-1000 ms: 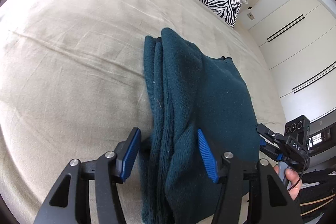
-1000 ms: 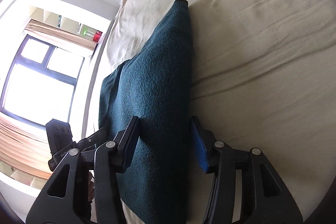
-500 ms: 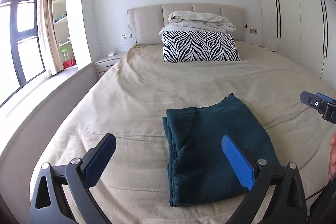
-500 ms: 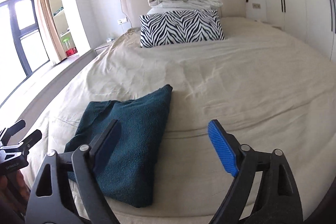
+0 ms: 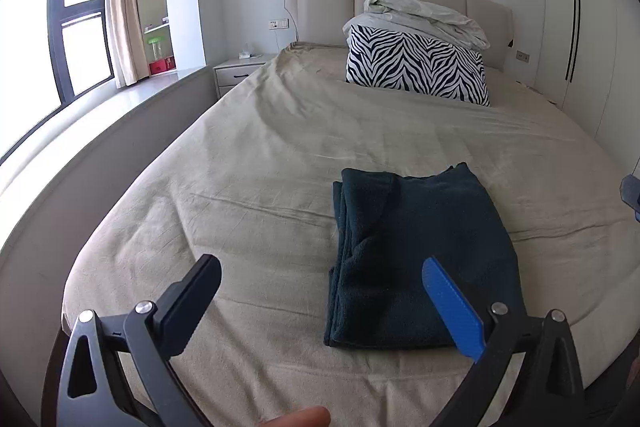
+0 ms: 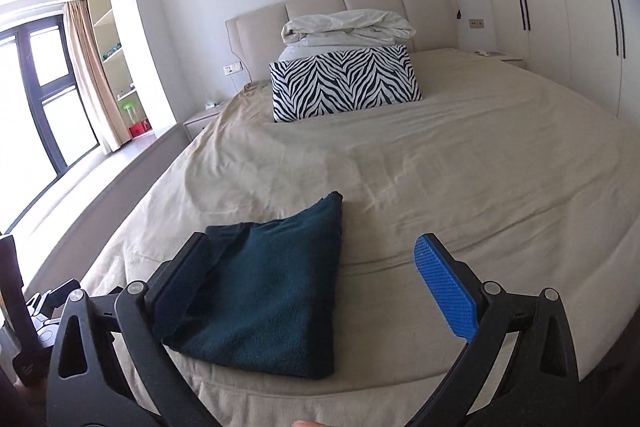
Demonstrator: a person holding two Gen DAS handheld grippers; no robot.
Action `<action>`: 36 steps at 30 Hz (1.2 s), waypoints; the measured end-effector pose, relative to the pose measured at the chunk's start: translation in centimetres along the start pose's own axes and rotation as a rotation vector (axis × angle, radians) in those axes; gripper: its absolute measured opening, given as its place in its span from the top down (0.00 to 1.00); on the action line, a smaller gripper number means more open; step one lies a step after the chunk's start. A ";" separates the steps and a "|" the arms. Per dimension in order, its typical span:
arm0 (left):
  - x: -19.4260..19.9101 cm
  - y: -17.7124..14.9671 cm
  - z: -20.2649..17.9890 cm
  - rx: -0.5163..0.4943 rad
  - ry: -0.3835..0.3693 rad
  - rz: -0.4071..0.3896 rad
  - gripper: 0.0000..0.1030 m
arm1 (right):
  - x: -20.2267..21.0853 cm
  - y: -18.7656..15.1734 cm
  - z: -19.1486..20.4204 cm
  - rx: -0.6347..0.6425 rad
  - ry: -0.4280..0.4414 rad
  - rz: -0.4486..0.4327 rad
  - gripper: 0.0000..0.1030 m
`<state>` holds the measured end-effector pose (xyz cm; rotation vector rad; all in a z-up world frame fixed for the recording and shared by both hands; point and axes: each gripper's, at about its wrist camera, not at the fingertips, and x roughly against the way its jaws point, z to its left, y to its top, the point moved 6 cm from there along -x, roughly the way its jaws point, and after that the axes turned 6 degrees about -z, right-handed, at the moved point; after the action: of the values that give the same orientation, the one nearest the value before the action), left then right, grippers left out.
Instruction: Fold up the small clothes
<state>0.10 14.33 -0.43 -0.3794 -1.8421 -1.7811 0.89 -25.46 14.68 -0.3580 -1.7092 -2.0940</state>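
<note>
A dark teal garment (image 5: 420, 251) lies folded into a neat rectangle on the beige bed (image 5: 260, 187), near its foot; it also shows in the right wrist view (image 6: 276, 287). My left gripper (image 5: 320, 291) is wide open and empty, held back above the bed's foot, with the garment ahead and to the right. My right gripper (image 6: 312, 267) is wide open and empty, held back with the garment ahead and to the left. Neither gripper touches the cloth.
A zebra-striped pillow (image 5: 416, 67) and a rolled white duvet (image 5: 424, 15) sit at the headboard. A nightstand (image 5: 240, 71) and window are on the left, white wardrobes (image 6: 560, 7) on the right. The other gripper's body shows at the left edge (image 6: 28, 331).
Both grippers have opened wide, let go of the garment, and pulled back and up from it. The views now look level along the bed. The garment lies folded.
</note>
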 end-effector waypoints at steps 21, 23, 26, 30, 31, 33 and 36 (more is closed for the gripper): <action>-3.0 -4.8 0.1 0.034 -0.024 0.159 0.00 | -6.4 -10.9 1.0 0.074 -0.078 0.278 0.00; -3.1 -4.9 0.1 0.032 -0.025 0.161 0.00 | -6.5 -11.1 1.0 0.076 -0.078 0.282 0.00; -3.1 -5.0 0.0 0.028 -0.026 0.162 0.00 | -6.6 -11.3 1.1 0.080 -0.076 0.288 0.00; -3.1 -5.1 0.1 0.029 -0.025 0.165 0.00 | -6.6 -11.6 1.1 0.081 -0.074 0.298 0.00; -3.2 -5.1 0.1 0.030 -0.025 0.167 0.00 | -6.6 -11.6 1.1 0.082 -0.076 0.300 0.00; -3.2 -5.2 0.1 0.031 -0.025 0.169 0.00 | -6.7 -11.7 1.2 0.082 -0.076 0.304 0.00; -3.2 -5.2 0.2 0.034 -0.026 0.171 0.00 | -6.8 -11.9 1.2 0.083 -0.076 0.310 0.00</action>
<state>-0.21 14.59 -6.58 -0.5329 -1.7973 -1.6353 1.23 -21.31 1.59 -0.6402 -1.6563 -1.8022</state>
